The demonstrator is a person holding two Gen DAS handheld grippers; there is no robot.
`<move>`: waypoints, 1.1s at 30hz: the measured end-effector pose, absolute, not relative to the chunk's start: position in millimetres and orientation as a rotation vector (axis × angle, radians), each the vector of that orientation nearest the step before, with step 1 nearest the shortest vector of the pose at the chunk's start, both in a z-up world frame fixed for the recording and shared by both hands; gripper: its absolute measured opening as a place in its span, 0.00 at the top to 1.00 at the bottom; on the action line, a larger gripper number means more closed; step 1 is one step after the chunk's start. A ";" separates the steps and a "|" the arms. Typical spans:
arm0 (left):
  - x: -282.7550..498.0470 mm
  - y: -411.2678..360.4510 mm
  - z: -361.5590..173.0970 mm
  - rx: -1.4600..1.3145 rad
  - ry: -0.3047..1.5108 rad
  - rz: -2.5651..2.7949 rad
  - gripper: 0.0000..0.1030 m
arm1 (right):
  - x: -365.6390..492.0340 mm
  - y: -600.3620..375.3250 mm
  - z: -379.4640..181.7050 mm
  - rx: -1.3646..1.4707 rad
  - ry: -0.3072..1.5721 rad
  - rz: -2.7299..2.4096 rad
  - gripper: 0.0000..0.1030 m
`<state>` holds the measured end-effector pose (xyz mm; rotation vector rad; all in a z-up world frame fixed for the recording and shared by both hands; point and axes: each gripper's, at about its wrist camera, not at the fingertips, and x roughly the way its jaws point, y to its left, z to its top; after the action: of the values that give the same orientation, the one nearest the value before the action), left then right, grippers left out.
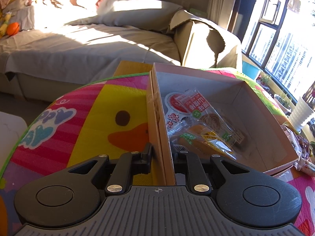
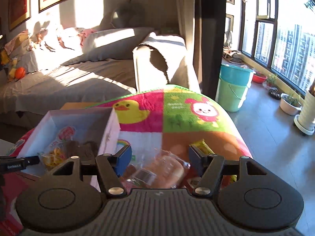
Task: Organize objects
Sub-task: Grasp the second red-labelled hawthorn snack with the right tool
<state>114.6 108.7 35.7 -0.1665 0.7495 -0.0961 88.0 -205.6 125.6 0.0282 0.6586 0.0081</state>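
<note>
An open pink-walled cardboard box (image 1: 216, 82) sits on a colourful cartoon mat (image 1: 98, 118). Several snack packets (image 1: 196, 123) lie in it, one red and white, one orange. My left gripper (image 1: 160, 153) is shut on the box's left wall, one finger outside and one inside. In the right wrist view the same box (image 2: 110, 125) lies at the left. My right gripper (image 2: 160, 157) is open just to the right of it. A clear-wrapped bun packet (image 2: 167, 169) lies on the mat between and below its blue-padded fingers, with neither pad pressing on it. A yellow packet (image 2: 203, 145) shows past the right finger.
Another clear wrapper (image 1: 299, 147) lies on the mat outside the box's right wall. A grey-covered sofa (image 2: 78, 74) stands behind the mat. Two stacked buckets (image 2: 234, 86) and plant pots (image 2: 289, 102) stand on the floor by the window at right. The mat's edge drops off at right.
</note>
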 end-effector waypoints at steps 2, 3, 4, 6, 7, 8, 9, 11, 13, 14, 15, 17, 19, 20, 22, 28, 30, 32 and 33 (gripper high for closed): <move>114.5 108.2 35.6 -0.168 0.751 -0.095 0.82 | 83.7 -218.5 113.2 0.044 0.686 -0.030 0.37; 114.4 107.9 35.5 -0.166 0.751 -0.095 0.82 | 81.9 -224.2 106.2 0.055 0.701 -0.049 0.37; 114.3 107.9 35.7 -0.166 0.753 -0.096 0.82 | 80.7 -227.9 100.7 0.067 0.713 -0.060 0.37; 114.1 108.1 35.9 -0.165 0.755 -0.097 0.82 | 77.5 -232.8 89.4 0.103 0.737 -0.068 0.37; 114.2 107.9 35.9 -0.164 0.756 -0.096 0.82 | 76.0 -233.9 84.1 0.119 0.748 -0.065 0.37; 114.7 108.5 35.7 -0.163 0.758 -0.096 0.83 | 75.7 -232.4 79.9 0.127 0.756 -0.058 0.37; 114.9 108.6 35.9 -0.163 0.758 -0.096 0.83 | 75.2 -229.9 76.0 0.131 0.763 -0.048 0.37; 115.3 108.6 35.8 -0.162 0.760 -0.095 0.83 | 74.7 -219.9 71.0 0.127 0.775 -0.021 0.37; 116.0 108.6 35.6 -0.161 0.760 -0.093 0.83 | 72.8 -207.7 68.4 0.106 0.778 0.015 0.37; 115.9 108.2 35.5 -0.160 0.761 -0.093 0.83 | 71.8 -200.3 67.9 0.089 0.780 0.047 0.37; 115.8 107.9 35.6 -0.159 0.761 -0.093 0.83 | 70.6 -193.1 66.8 0.074 0.783 0.088 0.43; 115.7 108.1 35.7 -0.159 0.761 -0.093 0.83 | 67.3 -181.5 64.2 0.066 0.792 0.173 0.53; 115.5 108.1 35.7 -0.159 0.761 -0.093 0.83 | 67.7 -172.0 60.6 0.061 0.805 0.205 0.54; 115.5 107.9 35.7 -0.158 0.761 -0.092 0.83 | 69.6 -169.5 58.2 0.055 0.811 0.200 0.54; 115.3 108.3 35.6 -0.158 0.761 -0.093 0.83 | 76.6 -168.2 52.6 0.055 0.825 0.185 0.54; 115.2 108.3 35.5 -0.159 0.761 -0.093 0.83 | 97.2 -163.0 43.2 0.008 0.808 0.181 0.53; 115.2 108.2 35.5 -0.158 0.761 -0.093 0.83 | 100.0 -159.3 41.6 -0.017 0.800 0.195 0.53; 115.2 108.3 35.5 -0.157 0.760 -0.093 0.83 | 100.9 -156.6 41.1 -0.038 0.798 0.194 0.54; 115.3 108.2 35.5 -0.158 0.760 -0.093 0.83 | 100.7 -156.5 41.4 -0.039 0.800 0.194 0.56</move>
<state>115.3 108.2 35.5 -0.1577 0.7604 -0.0928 100.7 -156.5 41.4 -0.0393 0.7998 0.1941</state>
